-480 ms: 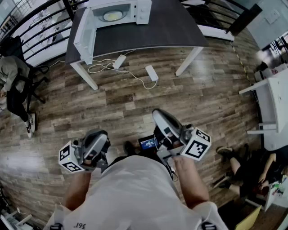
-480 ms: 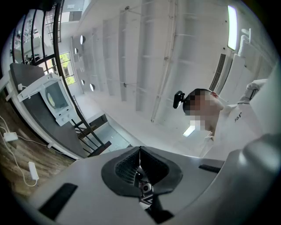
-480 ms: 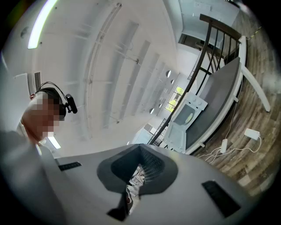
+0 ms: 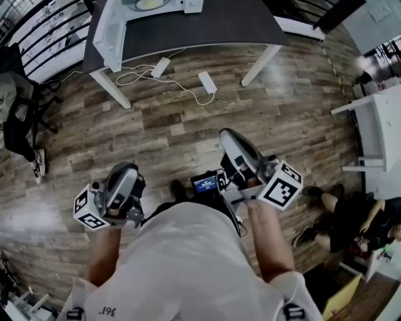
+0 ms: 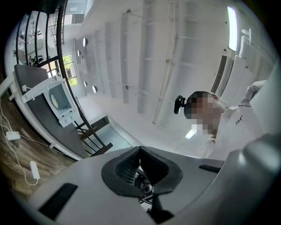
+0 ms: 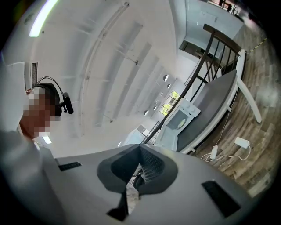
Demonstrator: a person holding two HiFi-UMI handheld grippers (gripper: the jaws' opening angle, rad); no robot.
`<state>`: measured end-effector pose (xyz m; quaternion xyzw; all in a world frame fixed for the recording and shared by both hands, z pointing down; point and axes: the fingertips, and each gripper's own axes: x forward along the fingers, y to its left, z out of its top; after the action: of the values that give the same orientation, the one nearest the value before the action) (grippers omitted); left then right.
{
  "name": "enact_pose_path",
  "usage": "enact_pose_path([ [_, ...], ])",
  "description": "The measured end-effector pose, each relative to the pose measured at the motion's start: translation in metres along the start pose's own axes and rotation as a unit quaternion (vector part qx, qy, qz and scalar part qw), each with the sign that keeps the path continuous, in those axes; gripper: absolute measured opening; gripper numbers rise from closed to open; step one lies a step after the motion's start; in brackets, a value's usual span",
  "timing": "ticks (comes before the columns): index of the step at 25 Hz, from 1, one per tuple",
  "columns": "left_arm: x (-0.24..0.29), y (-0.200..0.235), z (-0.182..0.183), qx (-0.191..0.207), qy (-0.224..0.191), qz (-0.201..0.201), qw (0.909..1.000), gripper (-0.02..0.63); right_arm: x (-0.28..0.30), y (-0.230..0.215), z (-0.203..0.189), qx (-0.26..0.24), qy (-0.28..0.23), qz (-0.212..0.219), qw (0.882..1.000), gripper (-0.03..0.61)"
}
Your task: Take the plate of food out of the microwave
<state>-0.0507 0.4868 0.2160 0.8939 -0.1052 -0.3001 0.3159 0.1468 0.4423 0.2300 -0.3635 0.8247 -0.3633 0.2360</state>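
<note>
I had the left claw point(image 4: 123, 170) and right claw point(image 4: 233, 143) pressed together, empty, because the plate of food point(image 4: 149, 4) sat well ahead of them inside the open microwave point(image 4: 111, 31) on the bench point(image 4: 219, 25)

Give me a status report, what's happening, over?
Left gripper and right gripper shut, empty, far from dark table. Round plate of yellow food inside white microwave, door open. White cables and power bricks on wooden floor ahead.
</note>
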Motion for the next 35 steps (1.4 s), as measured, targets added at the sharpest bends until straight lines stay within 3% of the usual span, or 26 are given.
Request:
enact_pose_path([
  [21,-0.005,0.012,0.013,-0.008,0.002,0.002,1.0,0.005,0.004,-0.008,0.003,-0.012,-0.015,-0.036,0.999,-0.011],
  [28,-0.001,0.013,0.013,0.003,0.0,-0.002,1.0,0.005,0.005,0.008,0.02,-0.034,-0.026,0.024,0.999,0.0],
  [35,0.001,0.017,-0.001,-0.013,0.008,-0.002,0.9999,0.005,0.001,-0.007,0.017,-0.015,-0.028,-0.003,0.999,0.029],
])
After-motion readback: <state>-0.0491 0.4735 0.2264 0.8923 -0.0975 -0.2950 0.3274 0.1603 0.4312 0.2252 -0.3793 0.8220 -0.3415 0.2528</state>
